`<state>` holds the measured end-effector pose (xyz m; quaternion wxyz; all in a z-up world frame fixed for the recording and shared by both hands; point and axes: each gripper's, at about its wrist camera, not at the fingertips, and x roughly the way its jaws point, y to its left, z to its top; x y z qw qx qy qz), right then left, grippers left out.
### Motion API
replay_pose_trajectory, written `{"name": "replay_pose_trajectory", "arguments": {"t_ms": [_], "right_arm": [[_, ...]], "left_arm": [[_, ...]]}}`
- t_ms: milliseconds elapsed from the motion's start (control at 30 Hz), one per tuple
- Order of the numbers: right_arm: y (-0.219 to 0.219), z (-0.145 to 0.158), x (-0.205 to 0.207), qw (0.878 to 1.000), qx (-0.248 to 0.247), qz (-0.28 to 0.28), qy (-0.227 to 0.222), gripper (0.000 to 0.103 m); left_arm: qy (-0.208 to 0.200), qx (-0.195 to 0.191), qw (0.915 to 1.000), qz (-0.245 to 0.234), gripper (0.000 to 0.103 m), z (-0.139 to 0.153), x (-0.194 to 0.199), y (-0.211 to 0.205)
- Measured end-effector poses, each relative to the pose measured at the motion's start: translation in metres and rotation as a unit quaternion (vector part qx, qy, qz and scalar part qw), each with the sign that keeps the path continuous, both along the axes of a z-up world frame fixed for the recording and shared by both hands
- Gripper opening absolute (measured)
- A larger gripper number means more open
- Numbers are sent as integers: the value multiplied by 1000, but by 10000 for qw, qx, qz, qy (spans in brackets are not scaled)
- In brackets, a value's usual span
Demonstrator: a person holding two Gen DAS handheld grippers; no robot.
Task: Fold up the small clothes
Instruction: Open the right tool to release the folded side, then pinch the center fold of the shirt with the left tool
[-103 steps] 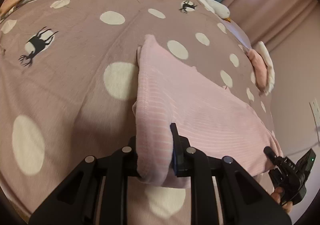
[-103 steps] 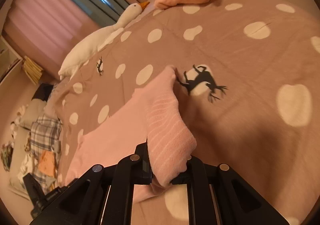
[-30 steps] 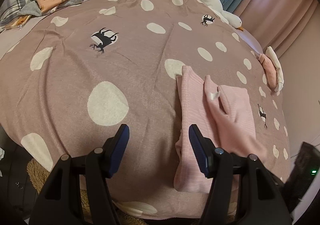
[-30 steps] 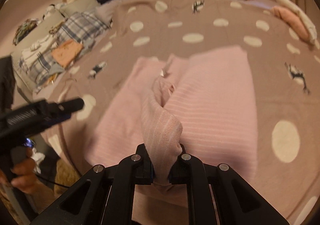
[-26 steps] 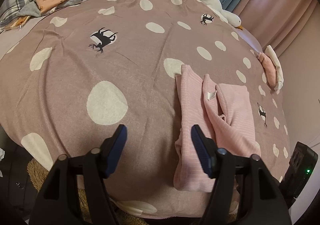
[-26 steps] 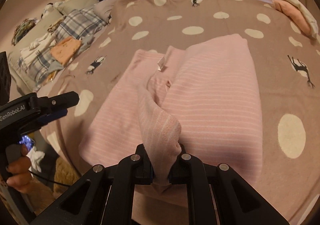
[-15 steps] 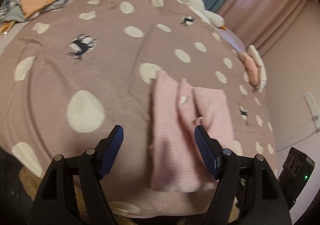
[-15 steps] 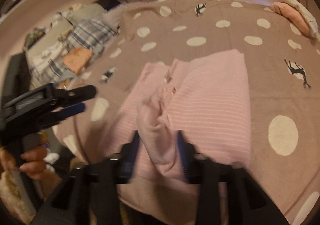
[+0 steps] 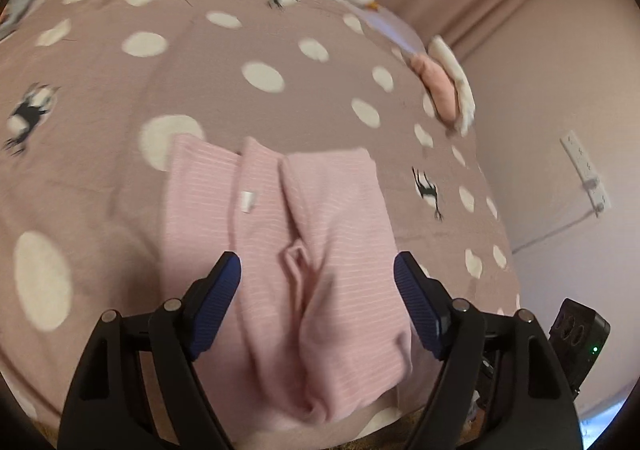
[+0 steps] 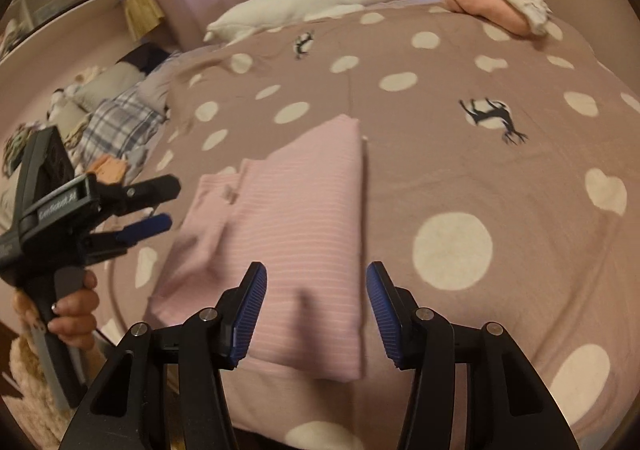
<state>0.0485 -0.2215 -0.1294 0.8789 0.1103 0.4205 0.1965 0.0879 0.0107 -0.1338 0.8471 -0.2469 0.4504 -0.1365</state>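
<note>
left gripper (image 9: 317, 282): jaws opening wide, holding nothing
right gripper (image 10: 316, 300): jaws opening, holding nothing
pink garment (image 10: 296, 226): folded on bedspread (image 10: 480, 154)

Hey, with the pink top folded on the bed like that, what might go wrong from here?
1. The pink top lies close to the near edge of the dotted blanket; a tug toward the person could pull it off the bed.
2. The middle seam looks puckered, so the next fold may come out lumpy.
3. The left hand-held gripper and right hand-held gripper are both opening, empty, just above the cloth; a fingertip could snag it and undo the fold.
</note>
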Motion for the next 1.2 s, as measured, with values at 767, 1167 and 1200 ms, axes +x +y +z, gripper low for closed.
{"name": "replay_pose_trajectory", "arguments": {"t_ms": [767, 1167, 1200], "right_arm": [[12, -13, 9, 9996, -12, 205, 199, 52], [32, -43, 21, 9969, -202, 419, 630, 52], [33, -44, 21, 9967, -217, 428, 648, 52]], "left_arm": [[85, 586, 9982, -38, 13, -15, 22, -6], [346, 943, 9949, 51, 35, -38, 28, -6], [328, 999, 9944, 80, 38, -36, 26, -6]]}}
